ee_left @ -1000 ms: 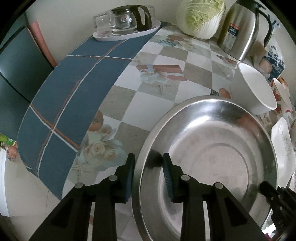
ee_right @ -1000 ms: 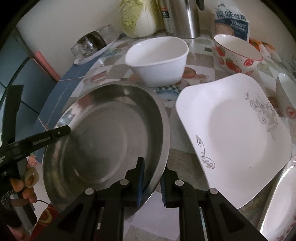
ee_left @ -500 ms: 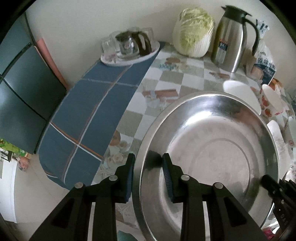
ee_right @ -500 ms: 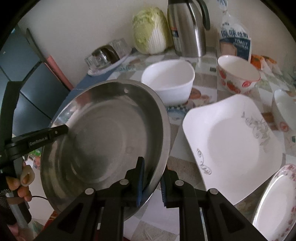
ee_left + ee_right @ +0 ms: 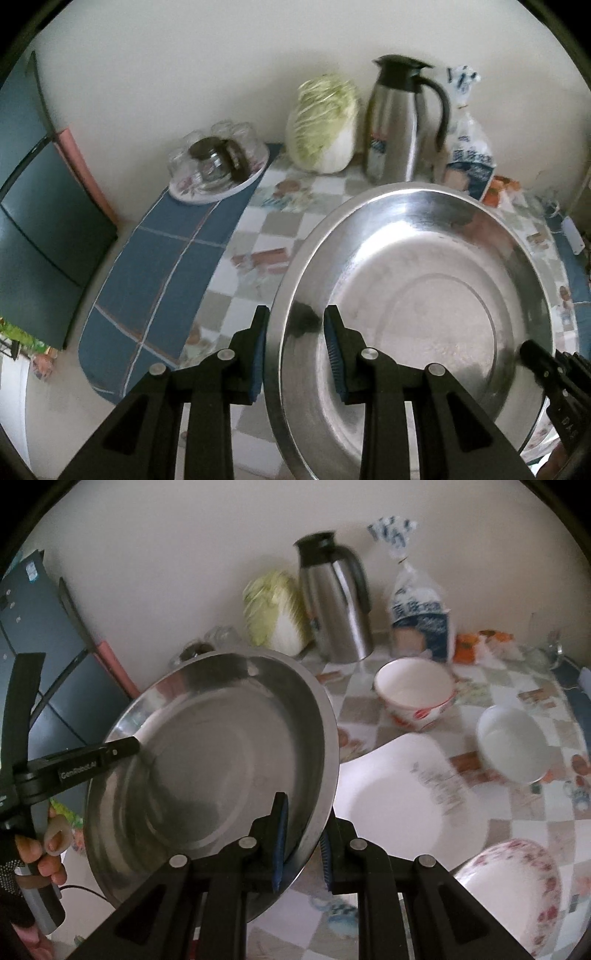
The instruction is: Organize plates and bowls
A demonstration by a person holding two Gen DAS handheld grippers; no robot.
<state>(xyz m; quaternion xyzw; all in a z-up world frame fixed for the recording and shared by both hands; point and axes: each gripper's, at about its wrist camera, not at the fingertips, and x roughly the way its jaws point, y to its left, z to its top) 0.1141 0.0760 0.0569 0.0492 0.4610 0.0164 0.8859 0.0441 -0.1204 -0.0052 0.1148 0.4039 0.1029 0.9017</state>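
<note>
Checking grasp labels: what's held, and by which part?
Both grippers hold the steel basin by its rim, on opposite sides: left gripper on one edge, right gripper on the other.

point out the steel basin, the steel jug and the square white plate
steel basin [image 5: 221,760]: right wrist view, inner floor
steel jug [image 5: 391,133]: left wrist view, middle of its body
square white plate [image 5: 399,805]: right wrist view, bare centre
</note>
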